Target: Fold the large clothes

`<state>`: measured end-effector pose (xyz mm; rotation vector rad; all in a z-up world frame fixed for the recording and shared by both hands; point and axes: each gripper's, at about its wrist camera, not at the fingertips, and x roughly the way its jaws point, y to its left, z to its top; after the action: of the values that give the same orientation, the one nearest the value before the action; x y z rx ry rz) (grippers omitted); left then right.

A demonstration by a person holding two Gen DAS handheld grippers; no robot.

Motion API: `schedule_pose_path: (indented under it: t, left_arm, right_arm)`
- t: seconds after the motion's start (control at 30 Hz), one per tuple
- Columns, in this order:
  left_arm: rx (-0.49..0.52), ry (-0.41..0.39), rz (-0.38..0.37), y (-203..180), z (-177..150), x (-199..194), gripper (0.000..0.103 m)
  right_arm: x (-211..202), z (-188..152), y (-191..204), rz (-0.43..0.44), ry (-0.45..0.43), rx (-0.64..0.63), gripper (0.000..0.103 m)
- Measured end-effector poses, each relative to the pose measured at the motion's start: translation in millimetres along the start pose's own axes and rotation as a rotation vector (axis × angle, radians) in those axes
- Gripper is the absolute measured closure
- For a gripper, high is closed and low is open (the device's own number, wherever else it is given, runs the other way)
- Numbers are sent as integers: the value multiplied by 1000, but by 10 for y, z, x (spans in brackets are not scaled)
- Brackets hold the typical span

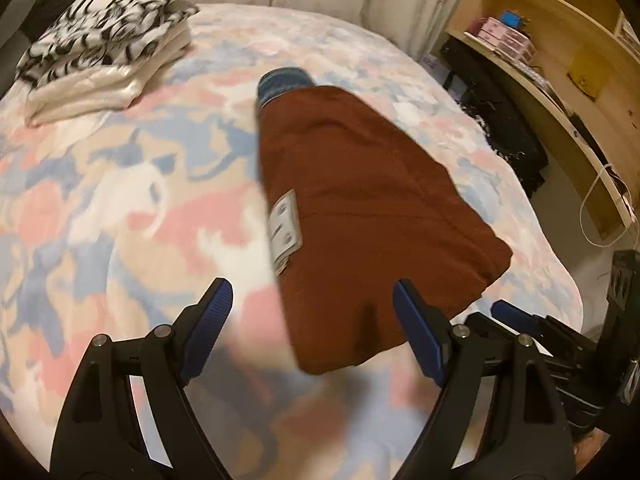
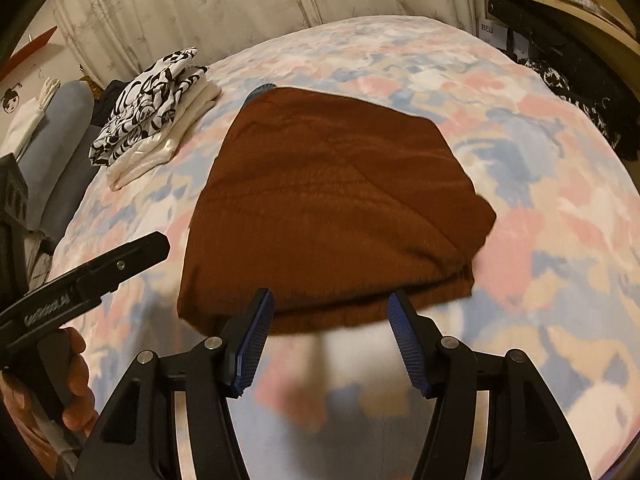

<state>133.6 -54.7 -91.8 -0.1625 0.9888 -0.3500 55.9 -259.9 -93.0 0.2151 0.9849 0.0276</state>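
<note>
Here both tongs (image 1: 312,312) (image 2: 330,312) spread, empty; blue garment (image 1: 284,82) mostly hidden under rust garment (image 1: 360,200), perhaps jeans.

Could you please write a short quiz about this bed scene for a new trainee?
1. True or false: the left gripper holds the rust-brown garment.
2. What lies on top of the cream stack? A) a black-and-white patterned cloth B) a red towel C) a grey sock
3. What blue thing shows at the brown garment's far end?

Key: 1 false, both the left gripper and the right gripper are open and empty. 2 A, the patterned cloth. 3 blue denim fabric.
</note>
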Motion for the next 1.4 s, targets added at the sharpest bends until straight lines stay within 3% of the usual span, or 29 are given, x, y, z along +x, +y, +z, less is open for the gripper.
schedule_pose_path:
  t: [0.23,0.4,0.5,0.67,0.77,0.93,1.07,1.13,1.4]
  left_arm:
    - [-95,18,-28,145,-18,121,23]
    - [-121,38,-47,113,21,345,23]
    - [-119,59,-42,44,48,535,22]
    - [-103,46,-21,63,43,749,10]
    - [-113,59,-58,133,48,789,10]
    - [-108,69,-43,143,90,767,10]
    - [-71,55,20,109,81,637,11]
    - [-60,50,37,117,67,556,12]
    - [-86,74,67,228,-12,314,12]
  right_arm:
    - [67,39,-177,76,-25,39,43]
    - [220,287,-93,108,-54,39,43]
    - [368,434,-30,94,-54,22,43]
    - [629,531,-157,-16,-36,-41,47]
    - [659,524,-316,6,-27,-61,57]
    - [535,578,-442,-1,-23,-100,58]
    - [411,575,-531,34,-18,-79,45]
    - [357,568,-563,32,-21,-80,44]
    - [46,376,-702,59,-25,-44,27]
